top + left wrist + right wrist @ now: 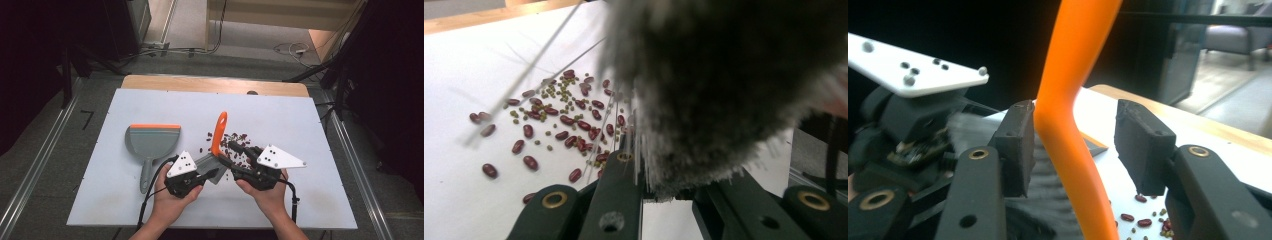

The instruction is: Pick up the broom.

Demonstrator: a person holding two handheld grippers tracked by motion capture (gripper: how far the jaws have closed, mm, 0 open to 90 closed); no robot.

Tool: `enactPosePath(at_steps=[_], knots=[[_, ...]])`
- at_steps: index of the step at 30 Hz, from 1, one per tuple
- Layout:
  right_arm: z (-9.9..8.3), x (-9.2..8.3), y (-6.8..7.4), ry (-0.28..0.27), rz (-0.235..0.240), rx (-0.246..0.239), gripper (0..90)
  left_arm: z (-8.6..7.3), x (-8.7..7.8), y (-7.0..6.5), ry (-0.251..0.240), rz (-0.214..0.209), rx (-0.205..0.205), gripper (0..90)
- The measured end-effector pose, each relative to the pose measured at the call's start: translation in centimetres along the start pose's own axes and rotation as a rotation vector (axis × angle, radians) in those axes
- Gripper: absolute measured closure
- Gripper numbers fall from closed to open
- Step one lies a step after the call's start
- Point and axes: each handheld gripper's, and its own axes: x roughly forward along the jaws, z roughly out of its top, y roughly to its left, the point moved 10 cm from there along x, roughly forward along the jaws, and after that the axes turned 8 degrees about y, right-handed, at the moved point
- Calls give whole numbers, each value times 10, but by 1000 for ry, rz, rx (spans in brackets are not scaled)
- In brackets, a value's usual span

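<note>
I had the hand brush (216,150) between both tools, just right of the dustpan (150,145) on the white tabletop (310,200). Its handle (219,131) was smooth orange plastic, a slim curved strap shape with a hanging slot at the tip, rising up and away from me; its head carried dense grey bristles (724,90), soft and fuzzy at the fringe, with a few stray filaments sticking out.

My left gripper (200,176) was clamped on the bristle end — in the left gripper view the black jaws pinched the tuft right at its lower edge. My right gripper (235,150) straddled the handle with its jaws parted: in the right gripper view the orange stem touched one ribbed black pad (1018,145), while the other pad (1143,145) stood apart from it, so that tool held nothing.

The dustpan was grey plastic, a flat scoop with an orange lip on its far edge and a short grey handle pointing towards me.

Beyond the brush lay the spill — glossy dark-red kidney beans (566,120) mixed with tiny round green mung beans (555,91). The left gripper view separated the two kinds clearly; from the high view they read as one dark speckled patch (235,139) just right of the orange handle.
</note>
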Motion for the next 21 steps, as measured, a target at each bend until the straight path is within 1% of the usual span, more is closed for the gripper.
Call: enactPosePath(at_steps=[1, 2, 3, 4, 5, 6, 7, 8, 9, 10, 11, 12, 13, 14, 15, 16, 17, 18, 19, 20, 21], knots=[[0, 0, 0, 0, 0, 0, 486, 0, -1, 2, 1, -7, 2, 855], [-2, 0, -4, 15, 41, 3, 492, 0, -3, 2, -1, -21, 6, 855], [-2, 0, -4, 15, 41, 3, 492, 1, -5, 3, -1, -35, 13, 855], [-5, 1, -7, 37, 82, -4, 512, 1, -6, 3, 0, -45, 21, 855], [-6, 2, -7, 43, 112, -11, 517, 1, -8, 3, 6, -56, 29, 855], [-7, 3, -6, 31, 135, -32, 522, 1, -9, 3, 7, -67, 39, 855], [-8, 4, -5, 31, 166, -49, 525, 2, -10, 3, 8, -78, 46, 855], [-8, 4, -5, 31, 166, -49, 525, 2, -11, 2, 5, -94, 51, 855], [-13, 6, -3, 71, 198, -70, 523, 2, -13, 1, 0, -113, 55, 855], [-13, 6, -3, 71, 198, -70, 523, 2, -14, 1, -1, -125, 64, 855], [-17, 7, 1, 94, 238, -62, 503, 2, -14, 0, -3, -132, 70, 855], [-18, 8, 3, 99, 254, -59, 501, 2, -14, -1, -2, -145, 75, 855], [-19, 9, 4, 104, 269, -61, 501, 1, -15, -4, 2, -164, 90, 855], [-20, 9, 6, 105, 288, -61, 501, 1, -15, -4, 2, -164, 90, 855], [-20, 9, 6, 105, 288, -61, 501, 1, -15, -5, 3, -174, 95, 855], [-22, 10, 9, 111, 329, -56, 508, 1, -15, -7, 3, -189, 103, 855], [-22, 10, 9, 111, 329, -56, 508, 1, -15, -9, 2, -203, 107, 855], [-24, 10, 11, 112, 370, -44, 529, 1, -15, -11, 0, -214, 113, 855], [-25, 10, 12, 113, 387, -37, 537, 0, -15, -14, 2, -236, 123, 855], [-25, 10, 12, 113, 387, -37, 537, 0, -15, -14, 2, -236, 123, 855], [-27, 11, 13, 113, 422, -20, 550, 0, -15, -15, 2, -247, 124, 855]])
